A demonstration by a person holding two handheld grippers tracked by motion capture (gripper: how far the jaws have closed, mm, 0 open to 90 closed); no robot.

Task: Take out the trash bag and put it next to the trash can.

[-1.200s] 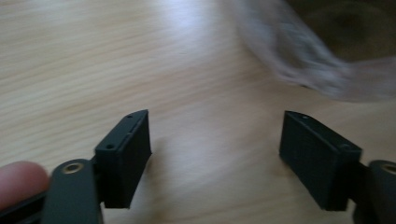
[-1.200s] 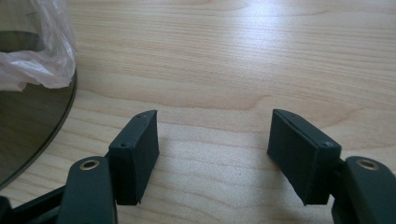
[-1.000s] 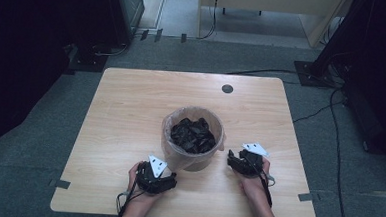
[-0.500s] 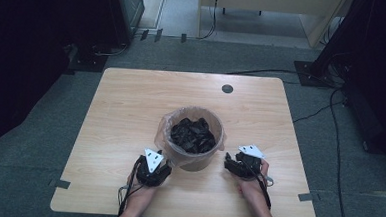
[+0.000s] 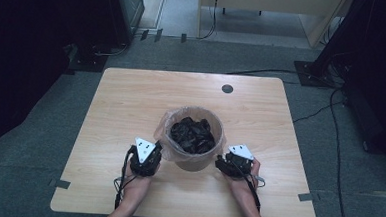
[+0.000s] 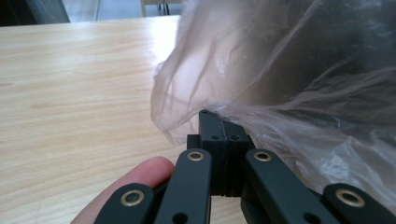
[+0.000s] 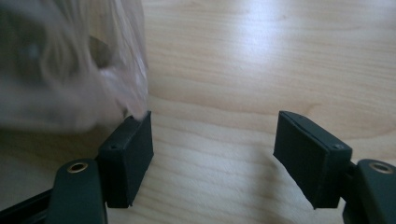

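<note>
My left gripper (image 6: 219, 128) has just clamped the bin's plastic liner (image 6: 289, 74); my right gripper (image 7: 212, 154) gapes beside the bin (image 5: 192, 156).

High view: table (image 5: 131, 105) evenly lit from above, pale wood bright; surrounding floor and both side edges fall to near black. Picture soft, fine detail lost. Short, faint shadows under the bin (image 5: 193, 138).

Left gripper view: sharp on the jaws; plastic liner (image 6: 280, 70) translucent with soft highlights on its folds. Mild glare on the far tabletop.

Right gripper view: liner (image 7: 70, 65) at left smeared by blur. Broad bright sheen on the wood at top centre; soft shadows under both jaws.
</note>
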